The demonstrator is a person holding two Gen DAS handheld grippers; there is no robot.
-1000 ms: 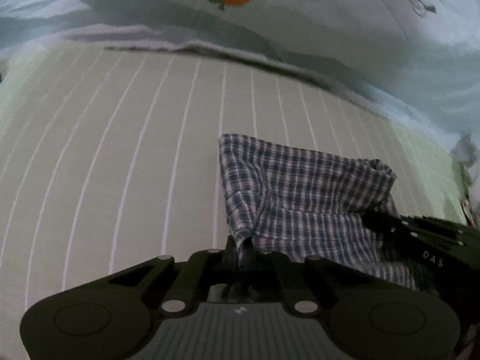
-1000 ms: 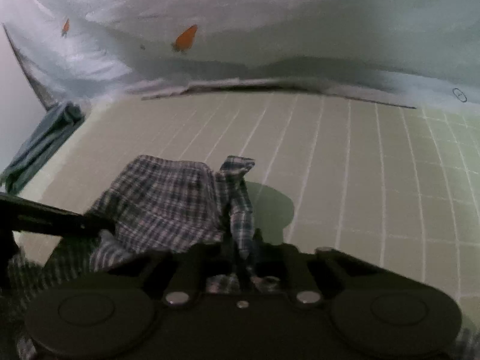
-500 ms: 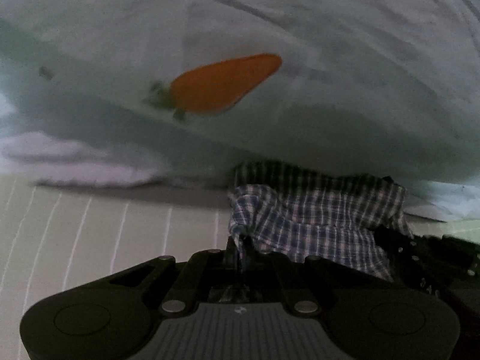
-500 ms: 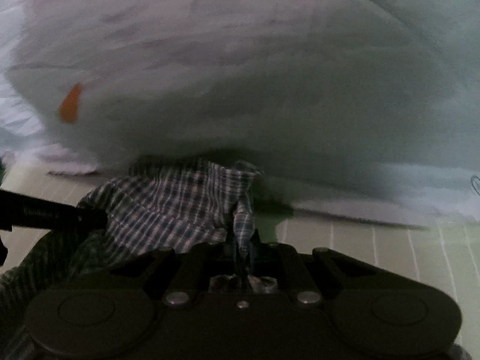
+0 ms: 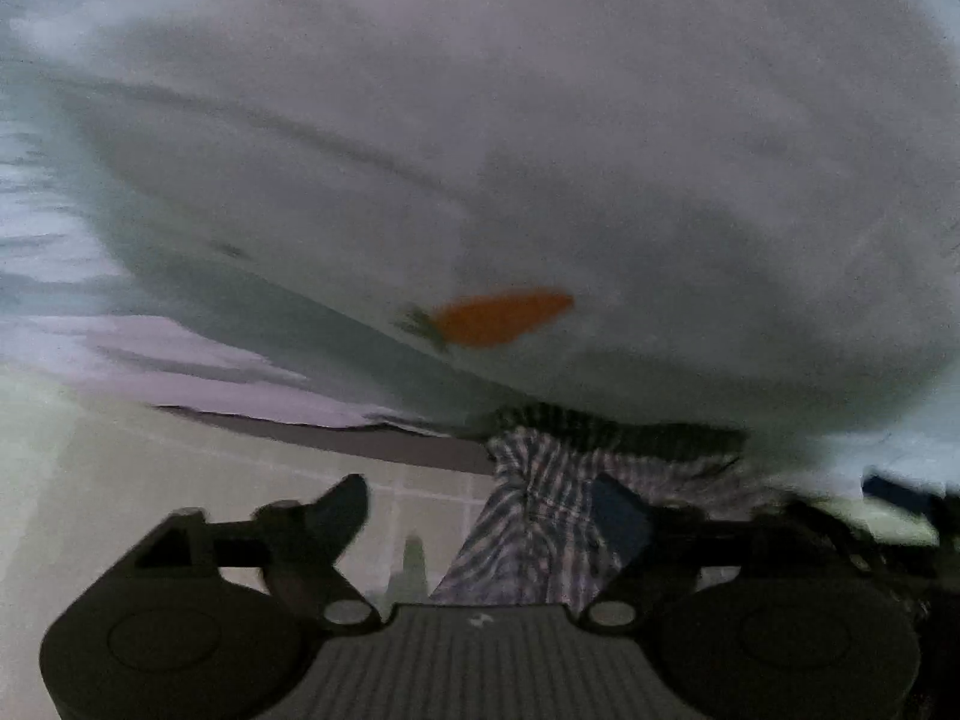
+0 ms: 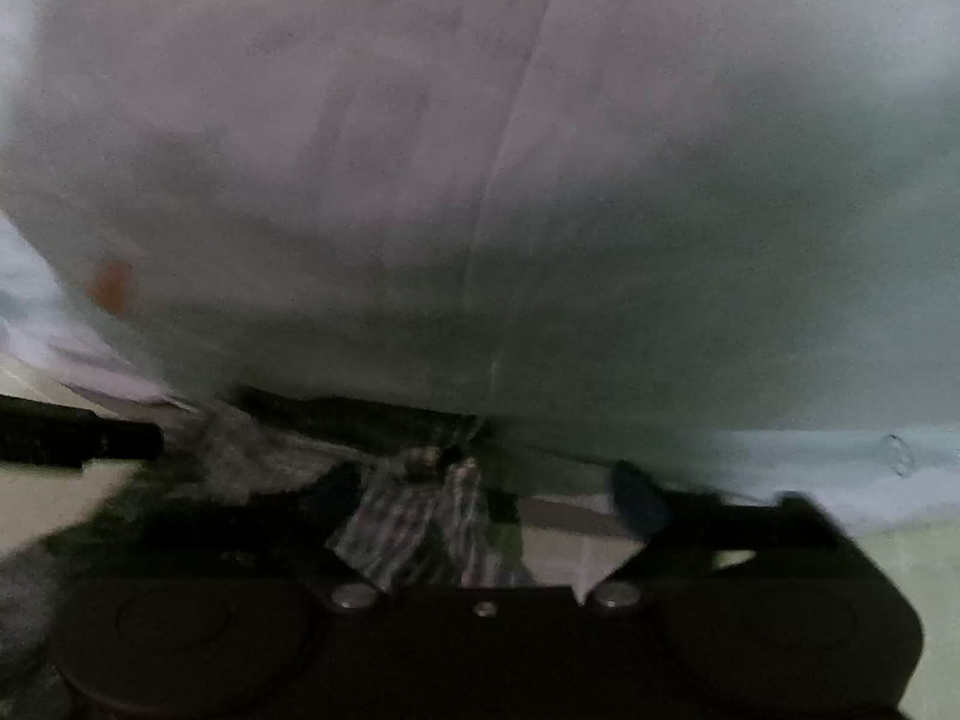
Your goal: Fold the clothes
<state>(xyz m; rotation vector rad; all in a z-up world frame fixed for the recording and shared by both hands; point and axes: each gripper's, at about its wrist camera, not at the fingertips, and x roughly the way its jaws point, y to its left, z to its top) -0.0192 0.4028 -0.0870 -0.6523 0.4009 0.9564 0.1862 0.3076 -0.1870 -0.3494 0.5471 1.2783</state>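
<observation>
A second ago both grippers were pinched tight on folds of the plaid garment out over the striped bedsheet; now both sets of jaws are opening and stand wide. In the left wrist view the left gripper [image 5: 480, 504] has its fingers spread to the lower left and lower right of the frame, and the plaid garment [image 5: 552, 510] lies loose between them, nearer the right finger, with neither pad pressing on it. In the right wrist view the right gripper [image 6: 492, 492] is likewise spread, with a bunched fold of the garment [image 6: 420, 516] sitting between the fingers, apart from the right one; whether it touches the left one cannot be told through the blur. The pale blue quilt [image 5: 480, 150], a distant band at the top of both frames a second ago, now fills most of each view, and its carrot print [image 5: 501, 318] has slid from the top to the middle of the left view. The garment's far edge lies right against the quilt's foot. Only a small strip of the striped bedsheet [image 5: 120, 468] remains at lower left.
</observation>
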